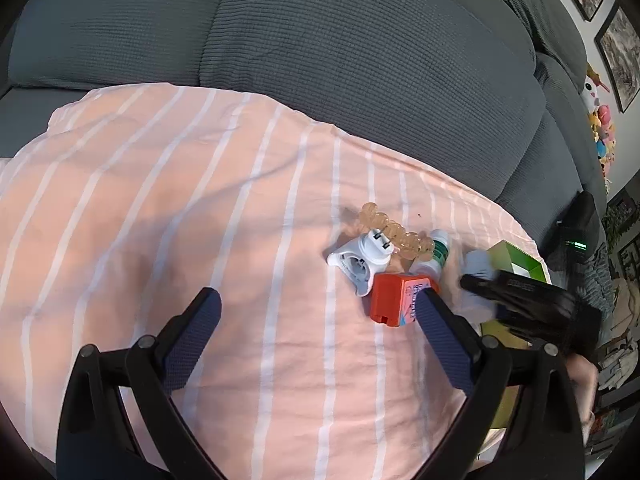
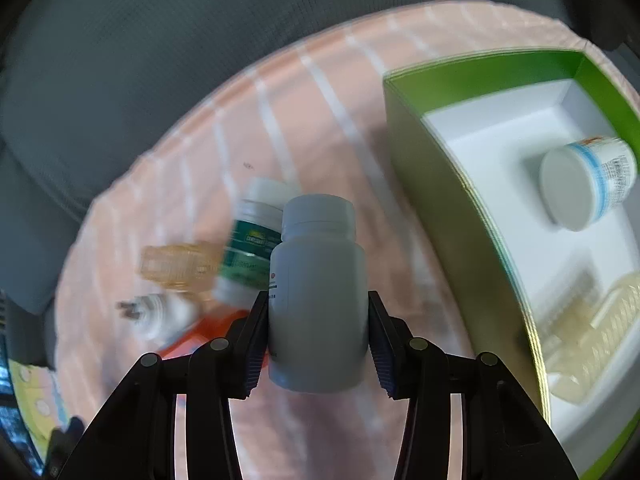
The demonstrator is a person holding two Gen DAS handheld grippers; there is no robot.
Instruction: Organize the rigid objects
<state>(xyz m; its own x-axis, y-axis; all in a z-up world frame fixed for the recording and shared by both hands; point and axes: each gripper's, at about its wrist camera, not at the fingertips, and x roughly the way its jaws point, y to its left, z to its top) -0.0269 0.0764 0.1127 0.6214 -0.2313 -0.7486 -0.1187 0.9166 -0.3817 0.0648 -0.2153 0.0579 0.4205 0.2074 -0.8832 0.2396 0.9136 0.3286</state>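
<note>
Sofa: grey, cushioned, rising beyond the fingers of both grippers.
Striped cloth: pink with white stripes, spread under everything; what it covers cannot be told.
Green box: open, white-lined, to the right of the right gripper's fingers and just beyond them; its near wall stands close beside the held bottle.
Box contents: a white jar with a blue band lies on its side at the far end; something pale and yellowish sits nearer, too blurred to name.
Right gripper: fingers drawn in narrow on the grey bottle, a pad pressing each side of its body.
Grey bottle axis: long axis runs straight out along the fingers, cap at the far end, base between the pads.
Key relation: the box lies to the bottle's right, so the likely move is a short carry rightward over the near wall; the right hand is the nearer one.
Left gripper: fingers spread wide, nothing between them, hovering over the cloth.
Loose pile: ahead and right of the left fingers, an orange box almost touching the right fingertip, then a white plug adapter, a green-labelled bottle and an amber hair clip.
</note>
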